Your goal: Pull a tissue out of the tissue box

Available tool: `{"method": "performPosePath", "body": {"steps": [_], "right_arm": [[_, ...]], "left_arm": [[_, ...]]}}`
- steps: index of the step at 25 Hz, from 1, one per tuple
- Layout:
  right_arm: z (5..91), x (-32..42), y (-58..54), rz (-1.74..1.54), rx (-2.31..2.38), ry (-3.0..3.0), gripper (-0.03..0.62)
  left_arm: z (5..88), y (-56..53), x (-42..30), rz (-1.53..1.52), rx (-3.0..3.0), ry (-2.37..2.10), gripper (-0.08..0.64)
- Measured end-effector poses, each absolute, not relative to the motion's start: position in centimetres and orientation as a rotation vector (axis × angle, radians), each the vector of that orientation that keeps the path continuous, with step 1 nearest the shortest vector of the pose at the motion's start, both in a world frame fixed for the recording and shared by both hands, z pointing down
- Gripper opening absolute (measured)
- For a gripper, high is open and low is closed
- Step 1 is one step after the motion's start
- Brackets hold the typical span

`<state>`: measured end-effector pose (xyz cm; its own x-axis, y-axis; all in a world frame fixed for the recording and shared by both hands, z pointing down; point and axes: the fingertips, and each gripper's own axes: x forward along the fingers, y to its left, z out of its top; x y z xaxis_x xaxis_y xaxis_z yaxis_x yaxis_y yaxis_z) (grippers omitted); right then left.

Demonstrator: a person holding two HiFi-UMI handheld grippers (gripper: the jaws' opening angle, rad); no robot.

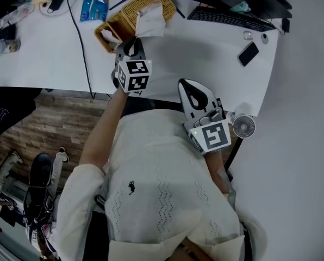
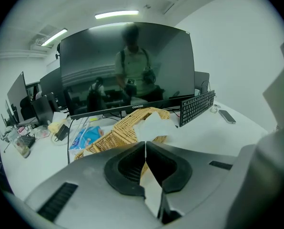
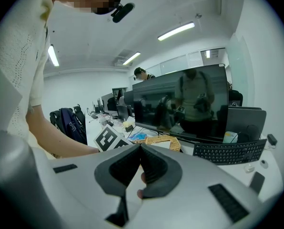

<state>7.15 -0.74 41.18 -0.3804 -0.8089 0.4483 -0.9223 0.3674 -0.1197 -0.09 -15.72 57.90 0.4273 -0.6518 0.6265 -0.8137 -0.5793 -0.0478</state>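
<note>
A woven wicker tissue box [image 1: 130, 16] lies at the back of the white desk [image 1: 37, 53], with a white tissue [image 1: 150, 22] standing up out of it. My left gripper [image 1: 130, 43] sits at the tissue's lower near corner. In the left gripper view its jaws [image 2: 145, 147] are closed, a thin white sheet runs between the pads, and the tissue [image 2: 154, 124] and box [image 2: 118, 130] rise just beyond the tips. My right gripper [image 1: 188, 87] hangs by the desk's near edge, away from the box, shut [image 3: 140, 149] with nothing held.
A black keyboard [image 1: 227, 19] and a phone [image 1: 248, 54] lie to the right of the box. A black cable [image 1: 81, 37] crosses the desk at the left, beside a blue packet [image 1: 94, 7]. A small fan [image 1: 243, 126] stands by the desk's right corner. A dark monitor [image 2: 127, 66] rises behind the box.
</note>
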Motion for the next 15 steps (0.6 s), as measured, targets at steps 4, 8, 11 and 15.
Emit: {"method": "performPosePath", "body": {"steps": [4,8,11,15], "right_arm": [[41.3,7.2,-0.5,0.517,1.495,-2.32,0.002],[41.4,7.3,-0.2,0.515,1.473,-2.326,0.002],[41.5,7.4,0.0,0.51,1.461,-2.333,0.002],[41.6,7.8,0.3,0.505,1.447,-2.338,0.002]], "left_arm": [[57.9,-15.5,-0.2,0.886,2.408,-1.289,0.015],[57.9,-15.2,-0.4,0.886,2.397,-1.304,0.015],[57.9,-15.0,-0.4,0.885,2.389,-1.314,0.015],[58.0,-14.5,-0.3,0.882,2.381,-1.326,0.015]]}}
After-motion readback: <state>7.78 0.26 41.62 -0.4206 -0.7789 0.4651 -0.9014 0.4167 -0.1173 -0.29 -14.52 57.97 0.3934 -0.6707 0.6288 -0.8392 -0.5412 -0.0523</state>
